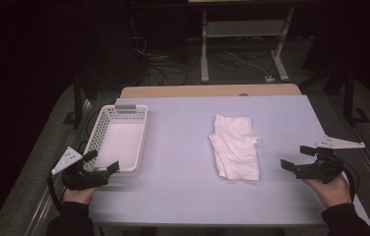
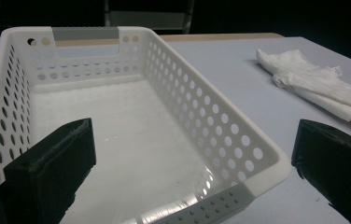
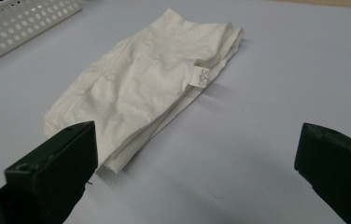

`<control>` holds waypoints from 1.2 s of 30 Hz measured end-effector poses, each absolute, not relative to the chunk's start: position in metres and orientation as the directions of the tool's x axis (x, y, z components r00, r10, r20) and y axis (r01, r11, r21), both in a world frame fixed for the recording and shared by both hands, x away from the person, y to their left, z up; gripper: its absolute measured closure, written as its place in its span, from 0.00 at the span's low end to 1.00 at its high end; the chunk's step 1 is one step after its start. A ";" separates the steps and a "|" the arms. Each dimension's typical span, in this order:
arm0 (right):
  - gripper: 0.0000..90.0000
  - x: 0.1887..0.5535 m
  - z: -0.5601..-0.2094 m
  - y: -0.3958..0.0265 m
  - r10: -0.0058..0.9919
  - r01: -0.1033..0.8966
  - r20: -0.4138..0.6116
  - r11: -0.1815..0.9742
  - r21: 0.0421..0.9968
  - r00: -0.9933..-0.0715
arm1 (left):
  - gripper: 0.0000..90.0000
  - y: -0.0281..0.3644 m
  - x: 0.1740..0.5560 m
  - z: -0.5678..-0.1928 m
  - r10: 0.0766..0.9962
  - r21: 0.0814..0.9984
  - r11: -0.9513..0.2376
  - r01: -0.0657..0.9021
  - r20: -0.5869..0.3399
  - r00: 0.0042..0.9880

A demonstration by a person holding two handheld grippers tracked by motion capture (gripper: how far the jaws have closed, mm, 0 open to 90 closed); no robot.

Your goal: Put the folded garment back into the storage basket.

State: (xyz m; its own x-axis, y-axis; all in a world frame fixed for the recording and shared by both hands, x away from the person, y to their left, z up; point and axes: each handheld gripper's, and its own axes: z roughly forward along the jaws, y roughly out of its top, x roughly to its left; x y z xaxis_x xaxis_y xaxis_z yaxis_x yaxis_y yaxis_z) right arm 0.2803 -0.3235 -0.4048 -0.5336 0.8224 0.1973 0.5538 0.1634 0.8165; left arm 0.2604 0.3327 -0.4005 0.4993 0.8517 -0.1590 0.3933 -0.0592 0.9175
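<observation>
On a pale desk (image 1: pixel 183 128) in a dim room, a person works with a hand-held gripper in each hand. At far left, the left gripper (image 1: pixel 102 162) hovers at the near end of a white perforated basket (image 1: pixel 94 132), which stands empty close to the desk's left edge, a grey strip on its far handle. Seen from the left gripper view, the basket (image 2: pixel 220 121) sits between and beyond the two black jaws, which stand spread as wide as they go with nothing held; its near rim lies between them, not touching either.

Toward the middle of the desk, right of the basket and well apart from it, lies a folded white cloth (image 1: pixel 234 147), rumpled and roughly oblong. A small white care tag sewn to its right edge carries print too small to read. No other writing or brand can be made out.

At right, the right gripper (image 1: pixel 298 158) is held low over the desk near its front right corner, pointing left at the cloth. From the right gripper view, the cloth (image 3: pixel 150 88) lies ahead of the jaws and a little toward the left one, its nearest corner just beside that jaw's tip; whether they touch cannot be told. These jaws too are fully spread and grip nothing.
</observation>
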 end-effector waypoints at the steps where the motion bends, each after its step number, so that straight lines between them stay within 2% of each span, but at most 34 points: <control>1: 0.00 0.280 -0.405 -0.324 0.822 0.554 0.197 0.163 0.816 -0.534 | 0.00 0.333 0.260 -0.401 0.852 0.918 -0.059 0.393 -0.159 0.499; 26: 0.00 0.276 -0.399 -0.323 0.818 0.541 0.198 0.157 0.826 -0.540 | 0.00 0.332 0.260 -0.399 0.855 0.916 -0.066 0.396 -0.153 0.496; 36: 0.00 0.277 -0.395 -0.321 0.817 0.545 0.200 0.160 0.823 -0.542 | 0.00 0.325 0.261 -0.389 0.848 0.914 -0.113 0.390 -0.116 0.517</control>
State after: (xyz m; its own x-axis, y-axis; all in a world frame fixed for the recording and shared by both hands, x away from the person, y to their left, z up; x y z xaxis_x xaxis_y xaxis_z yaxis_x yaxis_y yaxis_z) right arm 0.2767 -0.3208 -0.3950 -0.5417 0.8165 0.1995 0.5447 0.1603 0.8231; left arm 0.2612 0.3248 -0.3891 0.5170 0.8481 -0.1158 0.3897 -0.1128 0.9140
